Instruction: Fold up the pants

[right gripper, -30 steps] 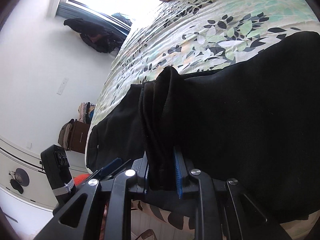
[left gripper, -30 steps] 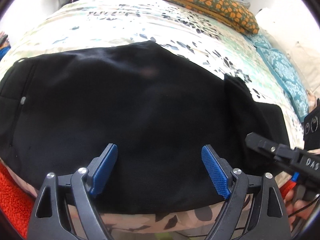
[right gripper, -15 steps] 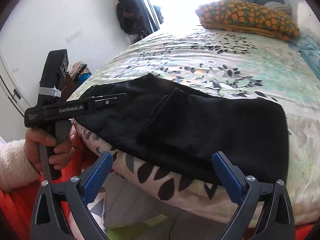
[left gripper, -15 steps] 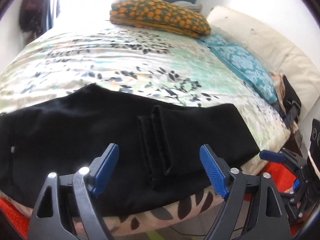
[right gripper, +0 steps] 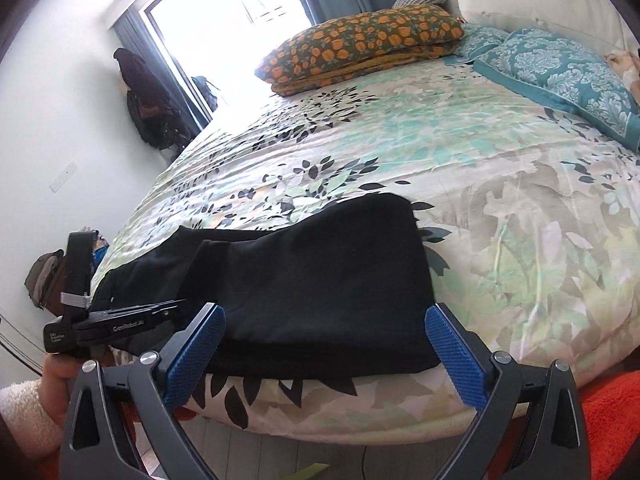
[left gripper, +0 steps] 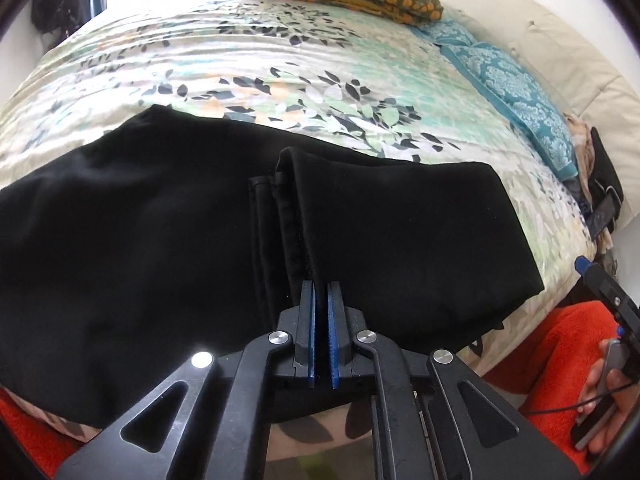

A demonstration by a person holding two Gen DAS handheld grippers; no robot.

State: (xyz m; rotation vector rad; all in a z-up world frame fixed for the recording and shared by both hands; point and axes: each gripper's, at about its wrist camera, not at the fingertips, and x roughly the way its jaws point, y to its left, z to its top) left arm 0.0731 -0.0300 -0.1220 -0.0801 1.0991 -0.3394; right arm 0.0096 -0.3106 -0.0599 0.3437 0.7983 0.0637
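Observation:
Black pants (left gripper: 160,240) lie across the near edge of the flowered bed (left gripper: 280,60), with the leg end folded back over the middle. The hem runs straight into my left gripper (left gripper: 320,292), whose blue pads are pressed together on that hem at the near edge. In the right wrist view the left gripper (right gripper: 176,305) reaches in from the left, held by a hand, its tips at the pants (right gripper: 320,280). My right gripper (right gripper: 325,312) stands wide open off the bed's near edge, facing the folded end, with nothing between its pads.
An orange-patterned pillow (right gripper: 360,48) and teal pillows (right gripper: 560,68) lie at the head, by a cream headboard (left gripper: 540,40). Orange-red fabric (left gripper: 568,344) shows below the bed's edge. A dark bag (left gripper: 604,184) sits at the bed's right. Clothes hang (right gripper: 148,96) by the window.
The right gripper let go of the pants hem, opened wide and drew back from the bed. The left gripper slid right and closed from wide open onto the hem.

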